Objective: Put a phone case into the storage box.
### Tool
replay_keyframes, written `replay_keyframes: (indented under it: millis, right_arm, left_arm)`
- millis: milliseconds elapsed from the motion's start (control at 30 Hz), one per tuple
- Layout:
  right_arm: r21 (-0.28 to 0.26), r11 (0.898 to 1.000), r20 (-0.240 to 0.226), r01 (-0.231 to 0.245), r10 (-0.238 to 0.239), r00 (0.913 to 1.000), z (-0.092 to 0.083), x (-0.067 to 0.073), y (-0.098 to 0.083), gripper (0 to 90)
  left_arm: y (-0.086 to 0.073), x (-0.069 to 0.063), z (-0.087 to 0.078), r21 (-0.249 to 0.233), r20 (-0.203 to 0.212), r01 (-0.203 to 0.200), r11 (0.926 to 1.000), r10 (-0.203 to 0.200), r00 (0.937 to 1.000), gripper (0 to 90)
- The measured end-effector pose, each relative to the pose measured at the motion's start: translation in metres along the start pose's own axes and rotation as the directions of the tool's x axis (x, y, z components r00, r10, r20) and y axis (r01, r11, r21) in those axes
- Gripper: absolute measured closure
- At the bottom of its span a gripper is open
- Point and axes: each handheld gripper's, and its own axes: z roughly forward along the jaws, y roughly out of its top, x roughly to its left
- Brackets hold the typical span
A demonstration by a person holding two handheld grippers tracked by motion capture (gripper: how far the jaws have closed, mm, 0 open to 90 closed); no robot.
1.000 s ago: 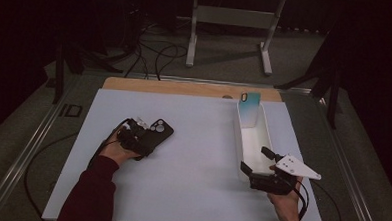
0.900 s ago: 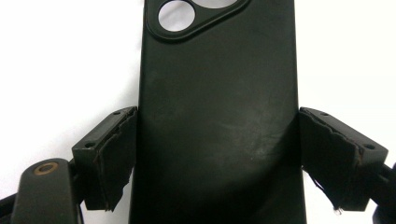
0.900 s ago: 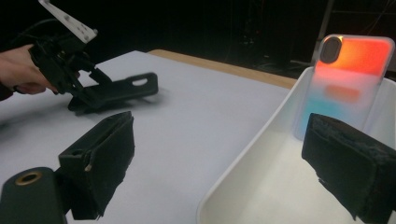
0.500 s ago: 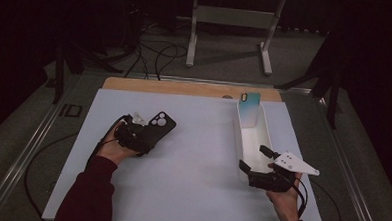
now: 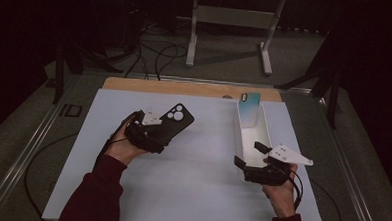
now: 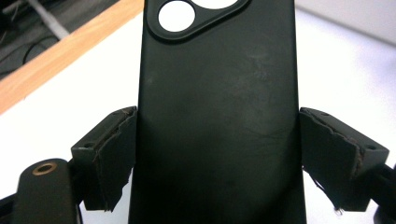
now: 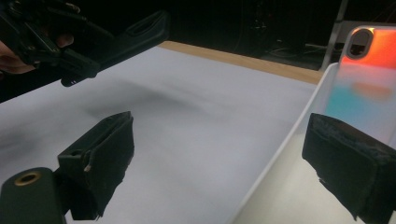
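Note:
A black phone case with round camera cutouts hangs tilted above the white table top, and my left gripper is shut on it. In the left gripper view the case stands between the jaws, and both pads press on its long edges. My right gripper rests at the near end of a long white tray. It is open, with one jaw on each side of the tray's left wall. A teal, shiny phone case leans upright at the tray's far end.
A wooden strip runs along the table's far edge. Beyond it are a metal stand and cables on the dark floor. A small black object lies off the table's left edge.
My left hand has risen and moved toward the far right with the black case, lifting it off the table. The right hand has stayed at the tray.

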Motion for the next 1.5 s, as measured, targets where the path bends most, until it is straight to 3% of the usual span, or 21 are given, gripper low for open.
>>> replay_keyframes:
  millis: [333,633,800,1300,1500]
  right_arm:
    - [0.003,1.000,-0.035,-0.003,0.003,0.9994,0.008,0.004,0.014,11.3]
    - [0.002,1.000,-0.038,-0.003,0.003,0.9993,0.016,0.007,0.026,12.6]
    - [0.001,1.000,-0.056,-0.003,0.003,0.9984,0.021,0.009,0.033,12.1]
    - [-0.006,0.999,-0.133,-0.043,0.042,0.9902,0.031,0.019,0.045,13.0]
    - [-0.004,0.997,-0.150,-0.074,0.072,0.9861,0.034,0.021,0.047,22.6]
  left_arm:
    - [0.013,-0.016,-0.003,-0.057,0.022,-0.035,0.9978,0.036,0.9991,16.3]
    - [0.028,-0.038,-0.007,-0.118,0.081,-0.070,0.9906,0.080,0.9936,16.3]
    - [0.037,-0.053,-0.005,-0.136,0.102,-0.107,0.9849,0.121,0.9873,16.2]
    - [0.051,-0.079,0.005,-0.161,0.151,-0.167,0.9727,0.192,0.9699,16.1]
    - [0.055,-0.085,0.007,-0.173,0.157,-0.179,0.9685,0.207,0.9657,16.1]
